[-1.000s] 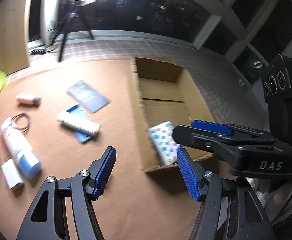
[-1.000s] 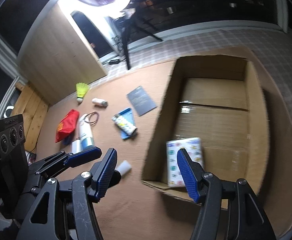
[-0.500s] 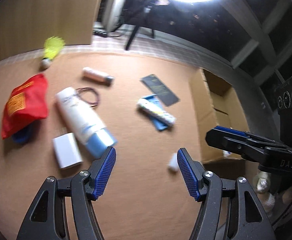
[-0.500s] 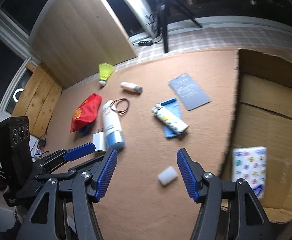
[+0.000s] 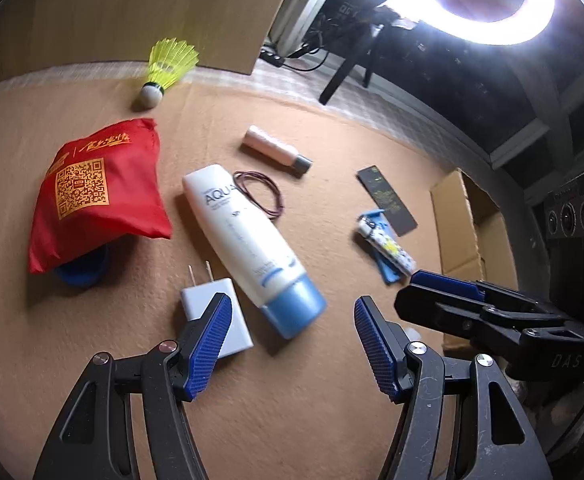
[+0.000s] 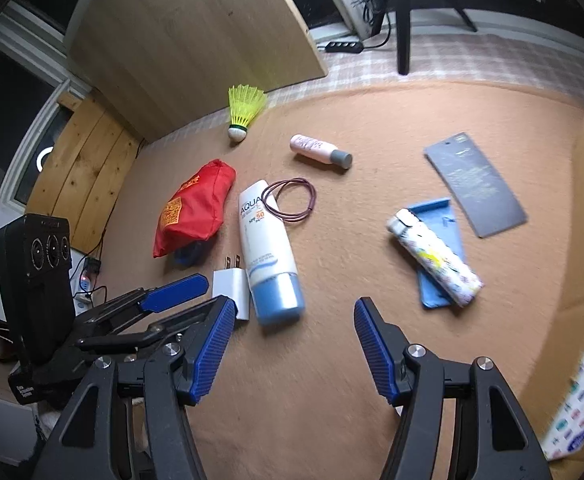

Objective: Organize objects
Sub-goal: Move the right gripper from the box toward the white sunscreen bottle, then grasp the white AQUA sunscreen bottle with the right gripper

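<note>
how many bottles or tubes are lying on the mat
3: the white tube with a blue cap in the middle, the small pink bottle behind it, and the patterned bottle on the blue sleeve.

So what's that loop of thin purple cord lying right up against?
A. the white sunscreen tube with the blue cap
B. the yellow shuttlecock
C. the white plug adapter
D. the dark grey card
A: in the right wrist view the purple cord loop touches the upper end of the white sunscreen tube, while the shuttlecock, grey card and plug adapter lie well apart from it.
</note>
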Action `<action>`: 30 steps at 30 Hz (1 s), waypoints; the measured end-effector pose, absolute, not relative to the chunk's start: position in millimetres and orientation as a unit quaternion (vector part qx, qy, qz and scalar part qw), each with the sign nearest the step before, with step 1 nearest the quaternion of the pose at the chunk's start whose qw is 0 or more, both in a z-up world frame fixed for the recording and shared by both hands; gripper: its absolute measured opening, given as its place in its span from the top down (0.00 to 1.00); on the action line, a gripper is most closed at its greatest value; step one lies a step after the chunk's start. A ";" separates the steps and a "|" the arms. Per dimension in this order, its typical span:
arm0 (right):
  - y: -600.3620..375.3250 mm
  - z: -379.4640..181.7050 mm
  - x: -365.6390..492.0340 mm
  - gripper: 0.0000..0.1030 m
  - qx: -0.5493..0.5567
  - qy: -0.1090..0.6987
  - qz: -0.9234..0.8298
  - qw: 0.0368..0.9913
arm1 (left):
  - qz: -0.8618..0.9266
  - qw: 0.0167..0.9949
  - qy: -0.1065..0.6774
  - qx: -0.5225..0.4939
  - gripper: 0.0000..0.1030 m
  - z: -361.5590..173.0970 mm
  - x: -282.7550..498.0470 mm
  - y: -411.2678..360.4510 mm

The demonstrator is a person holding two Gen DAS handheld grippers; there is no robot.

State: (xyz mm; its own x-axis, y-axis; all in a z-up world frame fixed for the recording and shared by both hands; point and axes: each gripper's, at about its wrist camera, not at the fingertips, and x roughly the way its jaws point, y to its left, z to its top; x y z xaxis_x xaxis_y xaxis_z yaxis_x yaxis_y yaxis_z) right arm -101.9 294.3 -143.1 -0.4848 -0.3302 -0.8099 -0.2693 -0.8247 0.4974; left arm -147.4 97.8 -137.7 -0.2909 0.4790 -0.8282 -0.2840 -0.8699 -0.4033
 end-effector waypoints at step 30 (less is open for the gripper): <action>288.8 -206.5 -179.4 0.58 0.554 -0.360 -0.746 0.084 | 0.776 0.275 -0.054 -0.565 0.36 -174.8 -194.8 111.8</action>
State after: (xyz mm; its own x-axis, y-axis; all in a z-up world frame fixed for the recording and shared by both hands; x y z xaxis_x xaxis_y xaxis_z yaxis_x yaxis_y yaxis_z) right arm -179.4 288.8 -206.5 -0.3713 -0.5244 -0.7662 -0.2745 -0.7264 0.6301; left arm -194.8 111.8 -174.8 -0.2099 0.4880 -0.8473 -0.3650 -0.8430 -0.3951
